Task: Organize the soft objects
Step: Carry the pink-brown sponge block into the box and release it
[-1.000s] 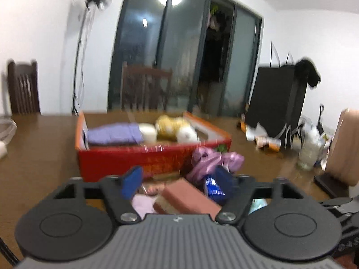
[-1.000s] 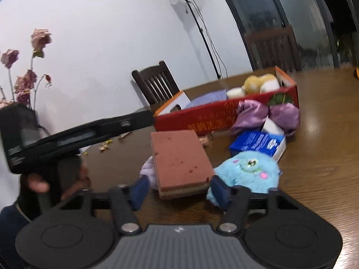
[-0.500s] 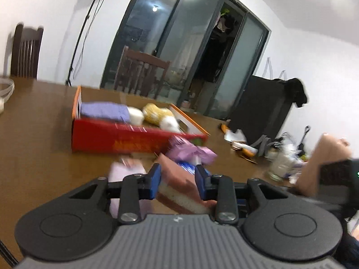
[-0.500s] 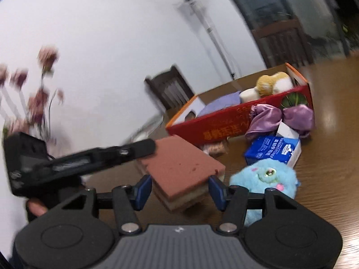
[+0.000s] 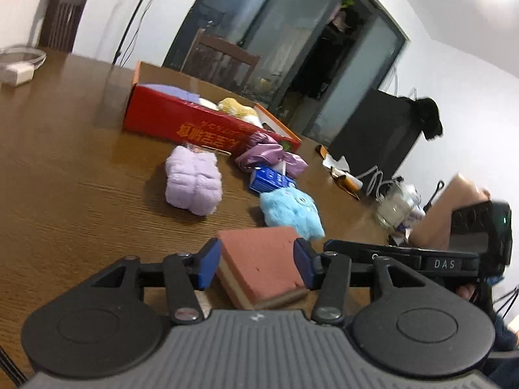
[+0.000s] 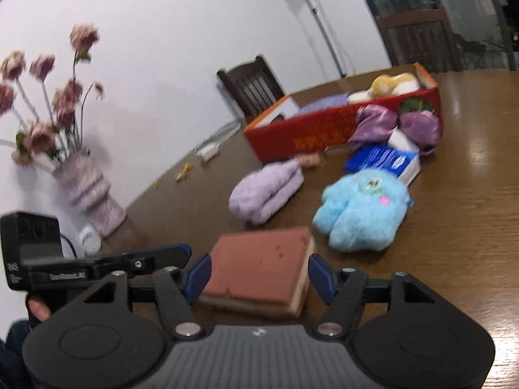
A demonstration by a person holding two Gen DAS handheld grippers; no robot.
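Both hand-held grippers, left and right, sit released around the flat pink-topped rectangular sponge on the worktop, its long axis pointing toward the red cardboard box holding plush toys.

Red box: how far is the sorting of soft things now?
Done: a yellow plush and a purple cloth lie in the red box. In hand: the sponge sits between the right hand-held gripper fingers; grip unclear. Left: lilac plush, blue plush and purple bow on the table.

glossy wood table; fluffy blue plush; porous matt sponge
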